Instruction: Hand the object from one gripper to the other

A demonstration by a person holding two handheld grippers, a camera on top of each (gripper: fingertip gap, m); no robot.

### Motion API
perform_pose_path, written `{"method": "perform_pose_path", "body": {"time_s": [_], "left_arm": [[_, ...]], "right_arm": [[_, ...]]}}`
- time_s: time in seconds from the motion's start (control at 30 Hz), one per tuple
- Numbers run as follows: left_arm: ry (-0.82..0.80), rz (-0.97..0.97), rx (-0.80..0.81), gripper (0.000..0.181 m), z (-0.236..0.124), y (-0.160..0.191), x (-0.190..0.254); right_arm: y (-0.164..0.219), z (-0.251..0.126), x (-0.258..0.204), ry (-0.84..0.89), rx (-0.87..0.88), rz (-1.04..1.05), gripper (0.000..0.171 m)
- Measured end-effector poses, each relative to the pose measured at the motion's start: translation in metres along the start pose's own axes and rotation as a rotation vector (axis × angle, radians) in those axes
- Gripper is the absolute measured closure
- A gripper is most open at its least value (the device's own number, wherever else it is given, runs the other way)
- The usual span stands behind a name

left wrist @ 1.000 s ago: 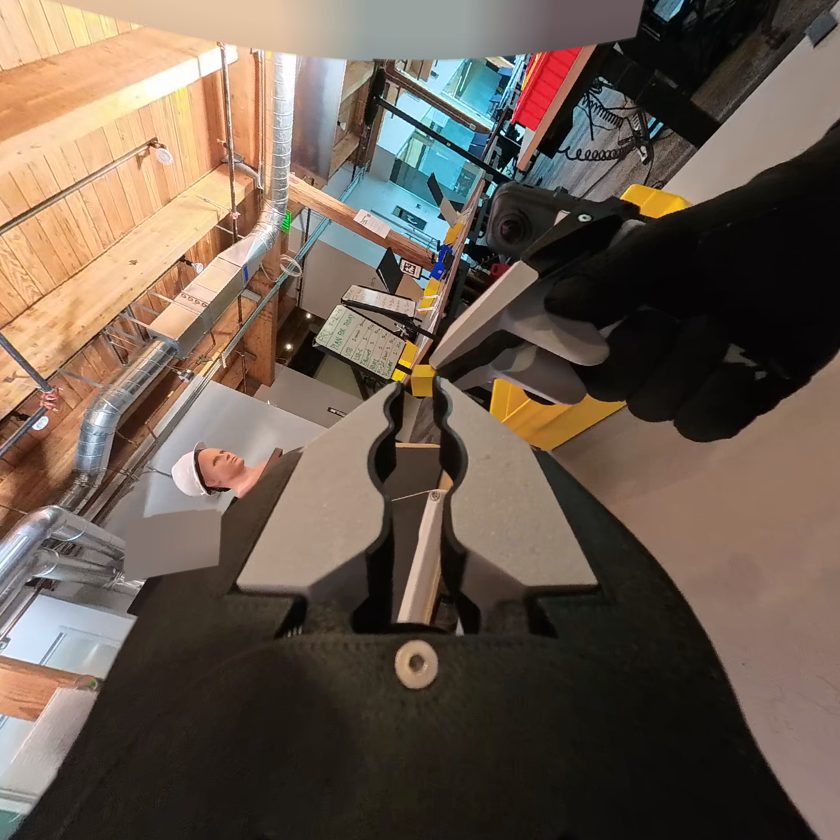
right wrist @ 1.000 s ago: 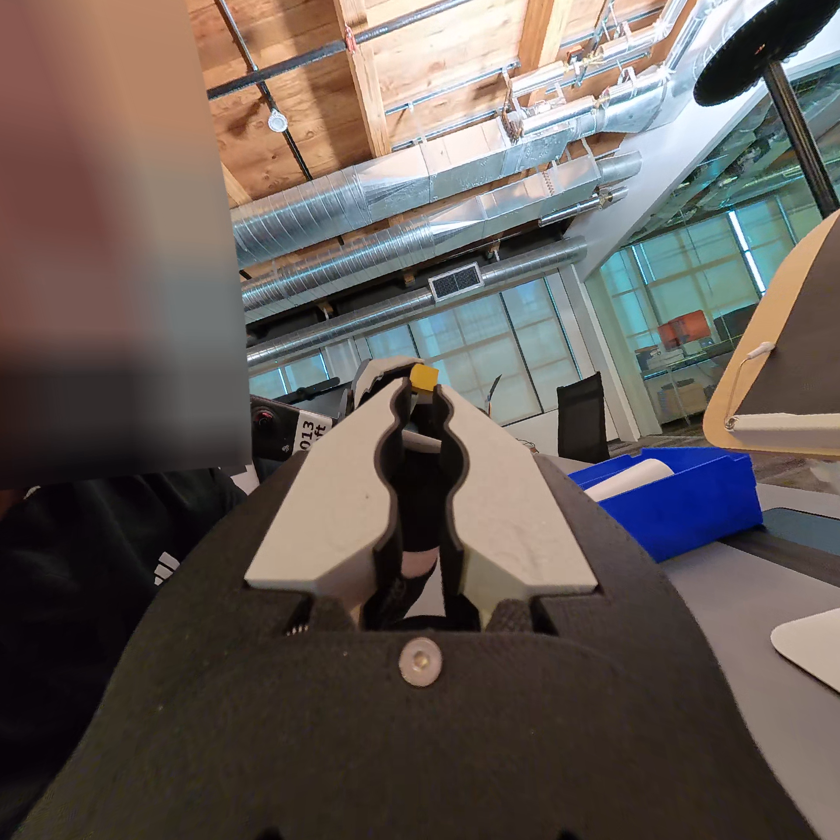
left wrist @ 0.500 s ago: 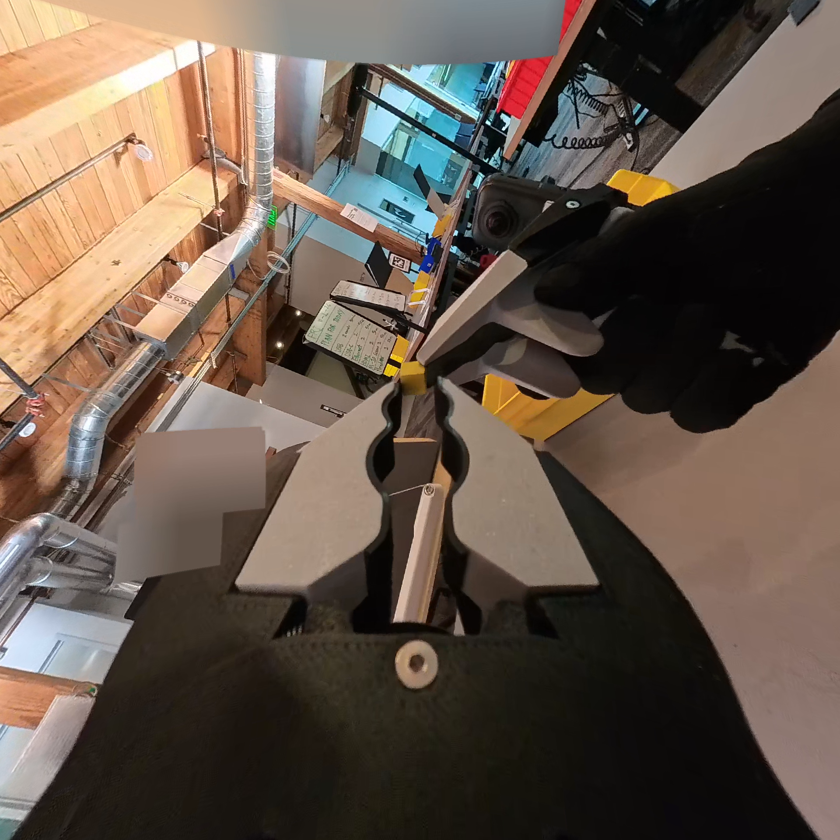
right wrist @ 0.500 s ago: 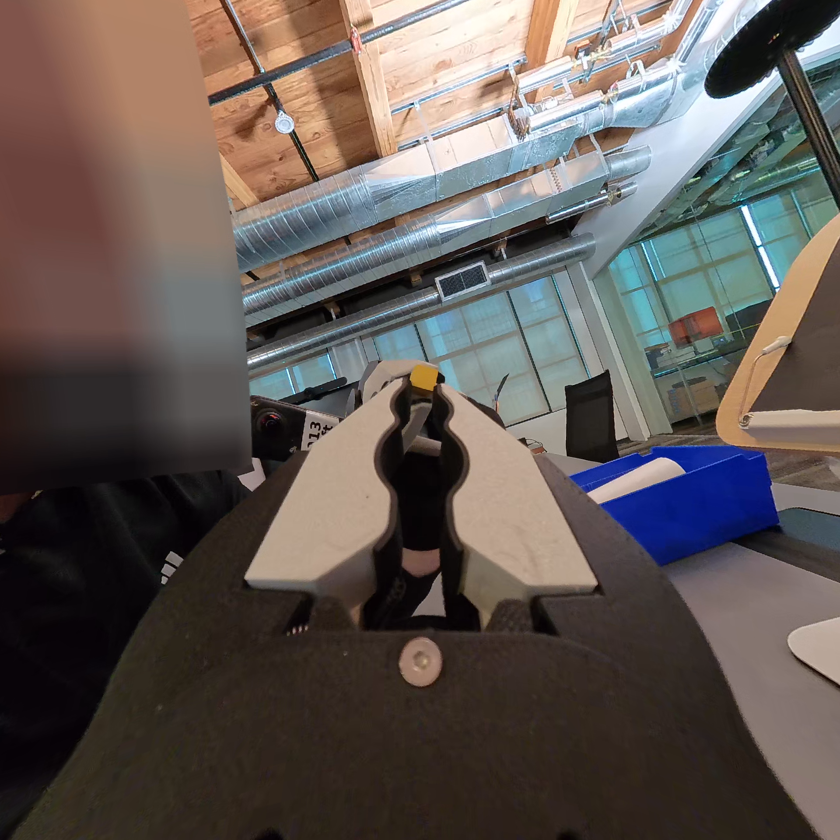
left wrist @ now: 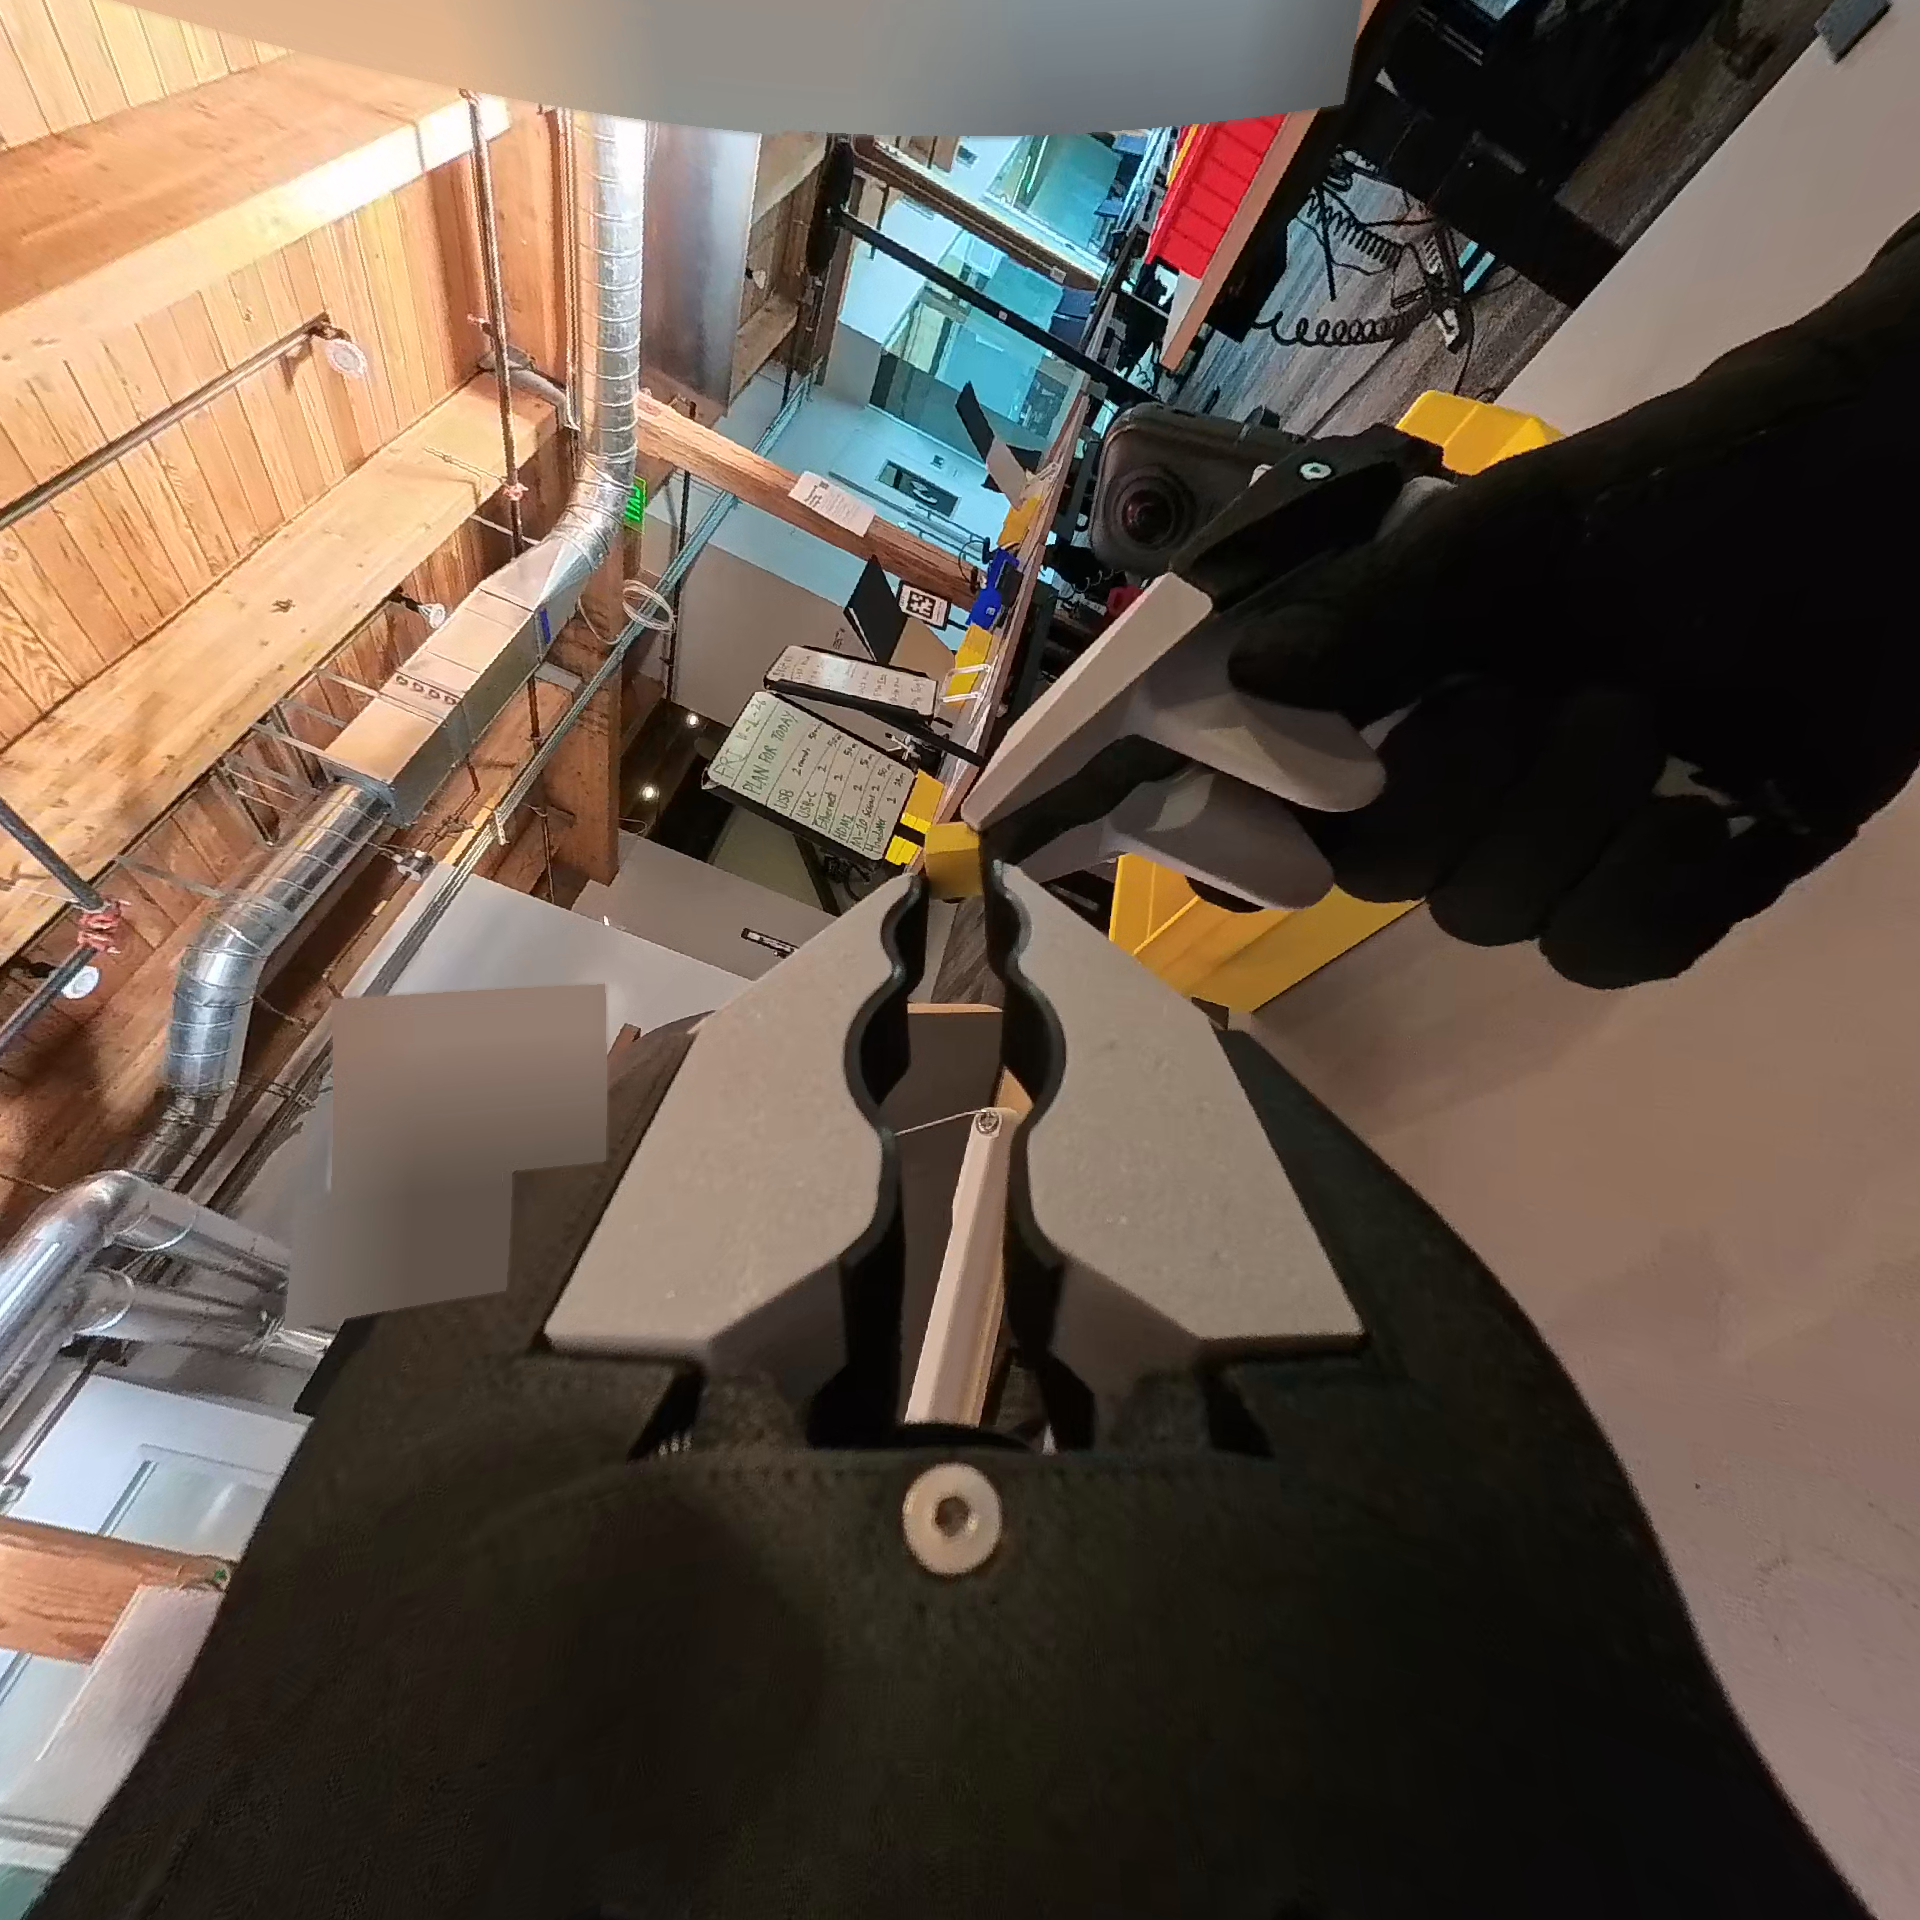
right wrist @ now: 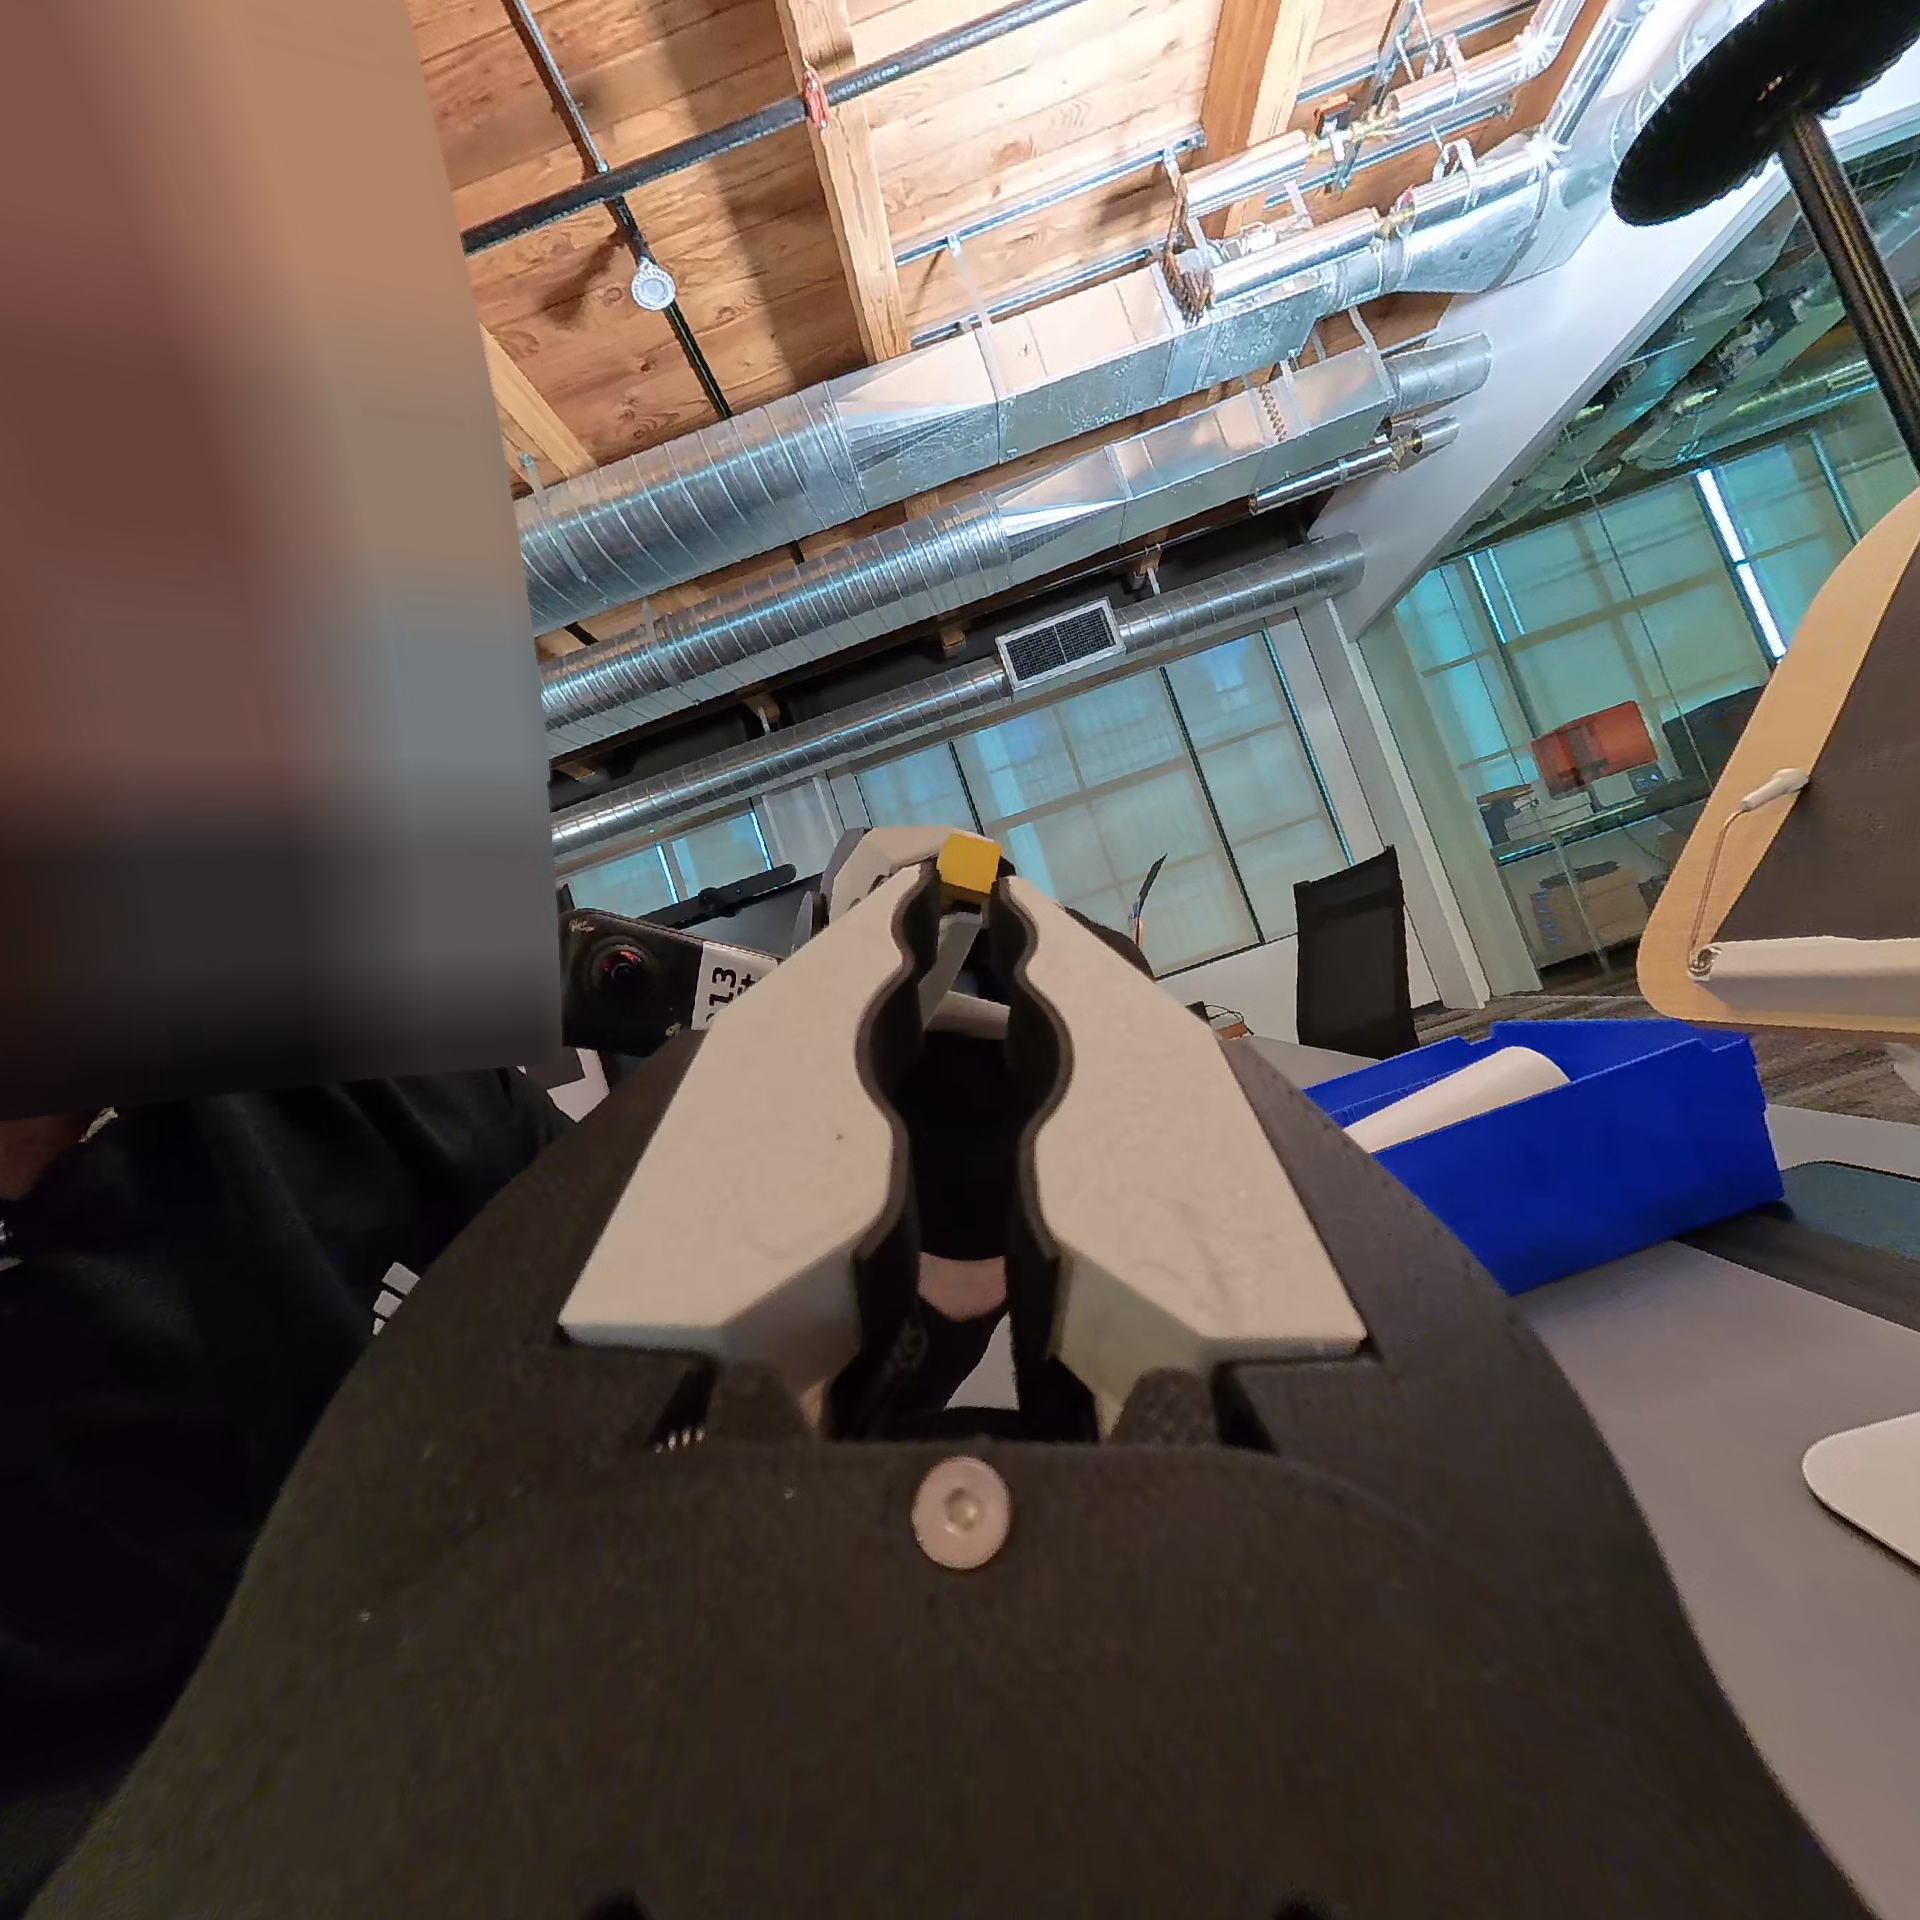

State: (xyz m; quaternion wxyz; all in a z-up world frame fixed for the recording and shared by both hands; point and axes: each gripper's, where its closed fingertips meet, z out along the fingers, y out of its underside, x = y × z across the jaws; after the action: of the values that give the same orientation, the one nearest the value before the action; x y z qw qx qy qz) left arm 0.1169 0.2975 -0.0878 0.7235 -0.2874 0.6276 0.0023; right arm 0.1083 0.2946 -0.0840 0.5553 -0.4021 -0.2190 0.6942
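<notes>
Yellow, the small cube (left wrist: 954,858) is seen at the meeting tips of both grippers. It is pinched between the nearly closed fingers of the right gripper (right wrist: 968,896). The left gripper (left wrist: 956,888) is narrowed to a slim gap, its tips at the cube; whether it is gripped there cannot be told.

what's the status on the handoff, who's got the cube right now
Right gripper shut on small yellow cube. Left gripper tips at the cube, jaws a slot apart, grip unconfirmed. Nothing between them.
</notes>
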Motion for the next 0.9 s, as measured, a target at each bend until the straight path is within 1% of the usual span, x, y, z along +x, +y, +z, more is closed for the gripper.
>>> {"method": "perform_pose_path", "body": {"time_s": [0.13,0.17,0.23,0.37,0.5,0.63,0.8,0.9], "left_arm": [[0.004,-0.007,0.0,0.173,-0.001,0.0,0.0],[0.013,-0.02,0.009,0.173,-0.001,-0.001,0.0],[0.042,-0.089,0.044,0.173,-0.004,-0.004,-0.001],[0.1,-0.207,0.098,0.173,-0.014,-0.005,-0.009],[0.154,-0.303,0.152,0.173,-0.025,-0.005,-0.016],[0.203,-0.36,0.186,0.172,-0.034,-0.004,-0.019],[0.236,-0.399,0.218,0.173,-0.038,-0.006,-0.019],[0.255,-0.402,0.217,0.173,-0.038,-0.006,-0.016]], "right_arm": [[0.0,0.0,0.0,0.007,0.001,-0.017,0.164],[0.0,0.0,-0.001,0.011,-0.003,-0.032,0.152],[-0.001,-0.001,-0.001,0.032,-0.038,-0.102,0.147],[-0.006,0.001,-0.011,0.057,-0.242,-0.456,0.147],[-0.003,0.014,-0.025,-0.008,-0.484,-0.794,0.151],[-0.001,0.025,-0.021,-0.028,-0.629,-1.004,0.154],[0.007,0.032,-0.019,-0.069,-0.698,-1.109,0.155],[0.011,0.033,-0.019,-0.08,-0.693,-1.096,0.155]]}}
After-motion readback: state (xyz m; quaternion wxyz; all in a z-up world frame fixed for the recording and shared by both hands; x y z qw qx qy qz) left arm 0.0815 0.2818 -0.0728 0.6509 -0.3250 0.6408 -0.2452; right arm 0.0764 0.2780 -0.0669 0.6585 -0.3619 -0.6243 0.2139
